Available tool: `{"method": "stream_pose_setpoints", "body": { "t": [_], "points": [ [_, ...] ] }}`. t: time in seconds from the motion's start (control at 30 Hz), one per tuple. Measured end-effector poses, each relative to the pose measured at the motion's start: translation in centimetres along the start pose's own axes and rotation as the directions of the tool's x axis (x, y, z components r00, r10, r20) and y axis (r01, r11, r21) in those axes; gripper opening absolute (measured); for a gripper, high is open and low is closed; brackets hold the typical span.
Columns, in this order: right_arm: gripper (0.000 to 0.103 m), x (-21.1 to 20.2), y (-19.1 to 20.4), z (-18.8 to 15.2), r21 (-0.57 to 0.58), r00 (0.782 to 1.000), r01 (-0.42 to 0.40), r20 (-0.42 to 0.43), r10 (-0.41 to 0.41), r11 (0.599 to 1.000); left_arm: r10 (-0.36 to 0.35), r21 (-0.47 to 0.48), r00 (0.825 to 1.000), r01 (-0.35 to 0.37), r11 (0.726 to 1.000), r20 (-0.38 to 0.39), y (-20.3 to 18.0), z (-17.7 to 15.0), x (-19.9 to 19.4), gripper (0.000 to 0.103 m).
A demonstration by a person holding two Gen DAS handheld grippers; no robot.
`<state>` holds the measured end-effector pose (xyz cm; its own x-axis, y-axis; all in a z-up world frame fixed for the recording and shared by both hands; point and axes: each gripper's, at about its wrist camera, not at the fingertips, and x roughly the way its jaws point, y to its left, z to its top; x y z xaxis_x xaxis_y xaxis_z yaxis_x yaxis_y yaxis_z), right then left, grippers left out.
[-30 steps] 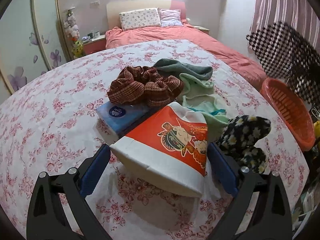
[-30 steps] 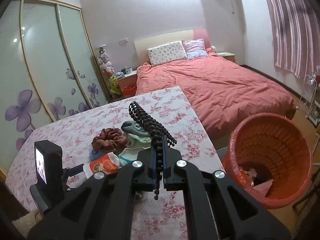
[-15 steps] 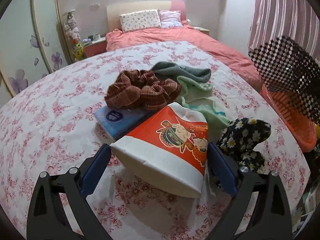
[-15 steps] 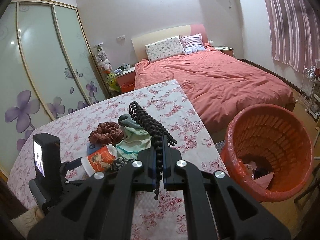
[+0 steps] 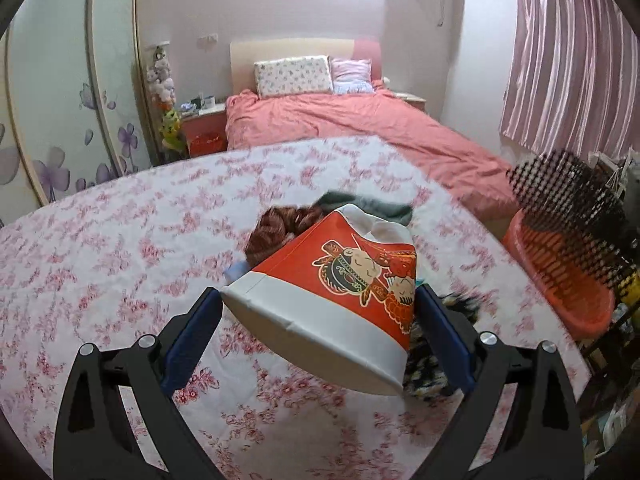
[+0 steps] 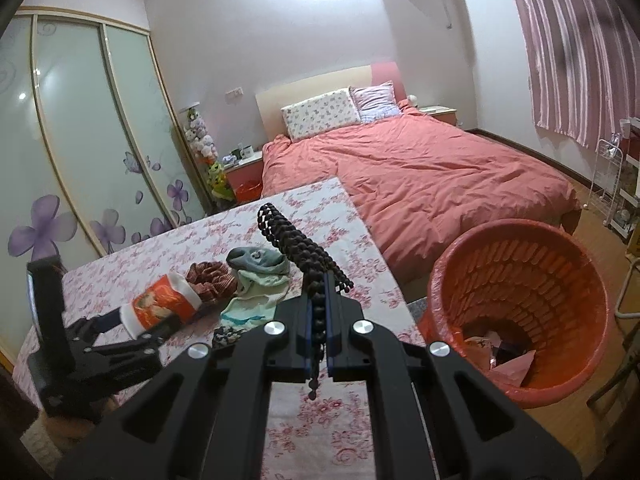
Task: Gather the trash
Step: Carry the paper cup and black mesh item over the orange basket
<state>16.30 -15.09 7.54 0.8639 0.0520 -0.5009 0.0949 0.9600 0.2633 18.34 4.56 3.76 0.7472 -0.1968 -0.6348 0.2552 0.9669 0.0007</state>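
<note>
My left gripper (image 5: 318, 322) is shut on a red and white paper cup (image 5: 340, 292) with a cartoon print and holds it lifted above the floral table (image 5: 120, 264). From the right wrist view the cup (image 6: 160, 306) hangs over the table's left part in the left gripper (image 6: 138, 326). My right gripper (image 6: 318, 320) is shut on a black perforated mesh sheet (image 6: 296, 242), seen edge-on above the table's right edge. The sheet also shows at the far right of the left wrist view (image 5: 572, 200). An orange trash basket (image 6: 516, 312) with scraps inside stands on the floor right of the table.
On the table lie a brown scrunchie (image 6: 212, 278), green and grey cloths (image 6: 256, 280), a blue tissue pack (image 5: 236, 270) and a black flowered cloth (image 5: 428, 368). A pink bed (image 6: 420, 172) stands behind. A wardrobe (image 6: 80, 140) lines the left wall.
The left gripper has lifted the cup off the table and risen. The right gripper with the mesh sheet has stayed near the table's right edge, shifting slightly.
</note>
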Motion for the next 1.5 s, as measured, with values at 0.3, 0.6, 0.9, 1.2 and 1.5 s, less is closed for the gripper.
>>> {"method": "stream_pose_setpoints", "body": {
  "t": [0.3,0.6,0.9,1.2,1.5],
  "points": [
    [0.006,-2.7,-3.6,0.7,0.059,0.994,0.07,0.085,-0.075,0.996,-0.091,0.05,0.994,0.088,0.995,0.061,-4.7,2.2,-2.3,0.095],
    [0.006,-4.7,-8.4,1.1,0.134,0.973,0.158,0.148,-0.177,0.978,-0.225,0.133,0.971,0.213,0.968,0.086,-11.6,3.6,-2.7,0.095],
    [0.006,-5.5,-13.8,1.2,0.215,0.955,0.21,0.165,-0.248,0.954,-0.332,0.203,0.941,0.314,0.927,0.062,-17.7,3.8,-1.1,0.095],
    [0.006,-4.2,-17.9,0.8,0.262,0.951,0.227,0.146,-0.271,0.938,-0.4,0.229,0.916,0.386,0.894,0.016,-21.7,3.8,0.6,0.095],
    [0.006,-2.7,-21.5,0.6,0.294,0.953,0.229,0.126,-0.275,0.928,-0.409,0.242,0.912,0.403,0.883,-0.028,-24.8,3.2,2.8,0.095]
  ]
}}
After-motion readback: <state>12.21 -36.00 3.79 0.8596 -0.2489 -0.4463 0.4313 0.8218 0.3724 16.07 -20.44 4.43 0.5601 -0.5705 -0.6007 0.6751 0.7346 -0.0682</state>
